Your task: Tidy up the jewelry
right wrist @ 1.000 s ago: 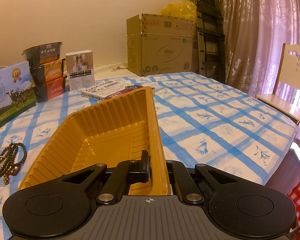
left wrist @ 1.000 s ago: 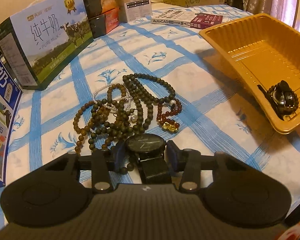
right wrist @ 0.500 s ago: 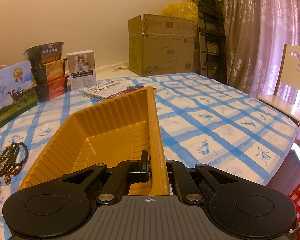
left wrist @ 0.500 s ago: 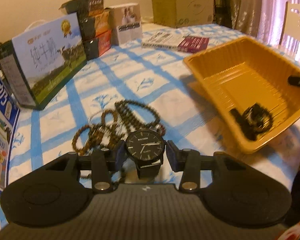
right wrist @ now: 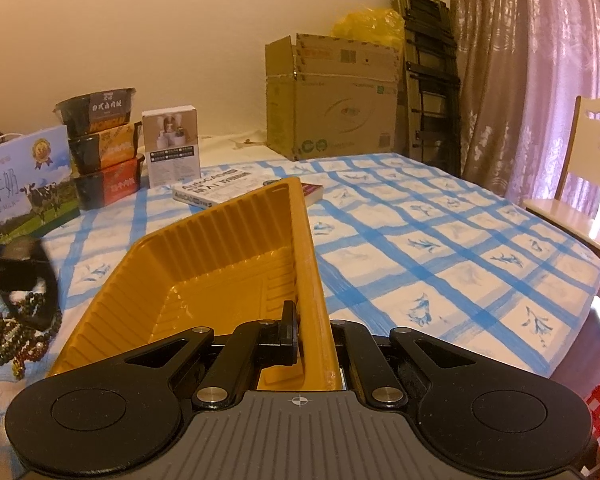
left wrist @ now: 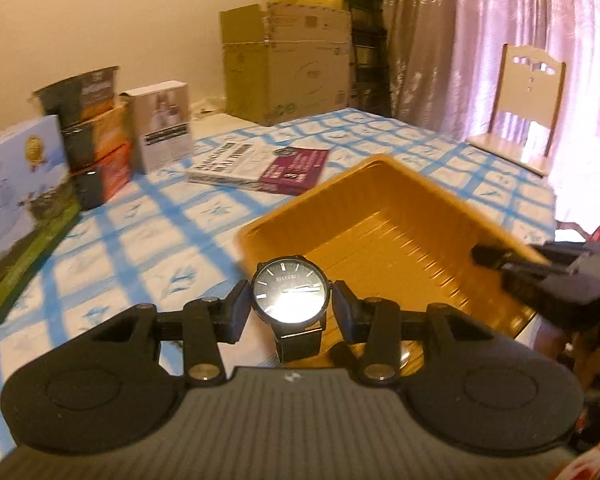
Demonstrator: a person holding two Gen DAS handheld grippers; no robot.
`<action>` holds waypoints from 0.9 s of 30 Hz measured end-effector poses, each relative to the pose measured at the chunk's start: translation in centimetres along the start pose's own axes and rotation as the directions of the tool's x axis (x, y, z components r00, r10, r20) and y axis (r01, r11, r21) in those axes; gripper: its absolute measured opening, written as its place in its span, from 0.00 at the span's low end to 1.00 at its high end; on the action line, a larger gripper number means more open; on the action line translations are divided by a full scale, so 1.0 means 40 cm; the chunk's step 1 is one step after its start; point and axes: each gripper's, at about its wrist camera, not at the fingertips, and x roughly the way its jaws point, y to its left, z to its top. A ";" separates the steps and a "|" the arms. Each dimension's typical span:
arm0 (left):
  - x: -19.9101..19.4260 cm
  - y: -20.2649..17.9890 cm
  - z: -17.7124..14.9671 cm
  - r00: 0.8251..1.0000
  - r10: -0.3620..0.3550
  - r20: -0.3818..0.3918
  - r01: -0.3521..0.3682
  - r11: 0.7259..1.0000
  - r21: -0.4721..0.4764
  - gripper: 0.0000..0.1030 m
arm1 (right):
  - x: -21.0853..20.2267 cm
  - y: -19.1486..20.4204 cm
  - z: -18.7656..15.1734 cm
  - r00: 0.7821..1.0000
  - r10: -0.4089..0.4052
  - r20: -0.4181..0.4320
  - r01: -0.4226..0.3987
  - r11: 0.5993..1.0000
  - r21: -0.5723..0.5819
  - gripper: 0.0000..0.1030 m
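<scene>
A black wristwatch (left wrist: 290, 296) with a dark dial is clamped by its case in my left gripper (left wrist: 290, 300), its strap hanging below, raised above the near-left corner of the orange tray (left wrist: 400, 236). My right gripper (right wrist: 314, 332) is shut on the tray's right rim (right wrist: 310, 280); in the left wrist view it shows at the tray's right edge (left wrist: 532, 276). Several bead bracelets (right wrist: 8, 332) lie in a heap on the checked cloth left of the tray. The left gripper (right wrist: 16, 276) shows blurred above them in the right wrist view.
Milk cartons (left wrist: 16, 204), stacked food boxes (left wrist: 92, 132), a white box (left wrist: 164, 124) and a book (left wrist: 260, 164) stand along the far left of the table. A cardboard box (left wrist: 288, 64) and a chair (left wrist: 528, 108) stand beyond it.
My left gripper lifted the watch off the bead heap and swung right and up toward the tray; the beads dropped out of its view. The right gripper kept still on the rim.
</scene>
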 end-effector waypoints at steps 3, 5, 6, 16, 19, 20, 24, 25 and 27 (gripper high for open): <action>0.041 -0.018 0.009 0.999 -0.035 -0.021 0.034 0.999 -0.024 0.39 | 0.008 0.006 0.006 1.000 0.007 0.003 -0.007 1.000 -0.010 0.04; 0.075 -0.032 0.012 0.998 -0.055 -0.038 0.053 0.998 -0.032 0.39 | 0.012 0.009 0.007 1.000 0.014 0.003 -0.014 1.000 -0.011 0.04; 0.087 -0.038 0.011 0.997 -0.061 -0.045 0.060 0.998 -0.030 0.39 | 0.014 0.011 0.008 1.000 0.017 0.004 -0.017 1.000 -0.010 0.04; 0.177 -0.055 -0.017 0.988 -0.070 -0.134 0.054 0.991 -0.121 0.39 | 0.023 0.016 0.008 1.000 0.025 -0.001 -0.025 1.000 -0.003 0.04; 0.180 -0.059 -0.013 0.990 -0.072 -0.117 0.057 0.990 -0.125 0.37 | 0.025 0.014 0.008 1.000 0.027 -0.005 -0.027 1.000 -0.001 0.04; 0.179 -0.062 -0.009 0.991 -0.074 -0.114 0.060 0.990 -0.125 0.38 | 0.026 0.015 0.007 1.000 0.025 -0.005 -0.025 1.000 0.000 0.04; 0.162 -0.054 0.001 0.993 -0.073 -0.095 0.060 0.989 -0.136 0.43 | 0.027 0.014 0.005 0.999 0.033 -0.005 -0.033 0.999 0.005 0.04; 0.153 -0.051 0.003 0.994 -0.066 -0.089 0.054 0.989 -0.139 0.45 | 0.025 0.013 0.005 1.000 0.030 -0.004 -0.030 1.000 0.003 0.04; 0.131 -0.043 0.002 0.995 -0.057 -0.080 0.045 0.989 -0.142 0.46 | 0.025 0.013 0.005 1.000 0.029 -0.004 -0.029 1.000 0.002 0.04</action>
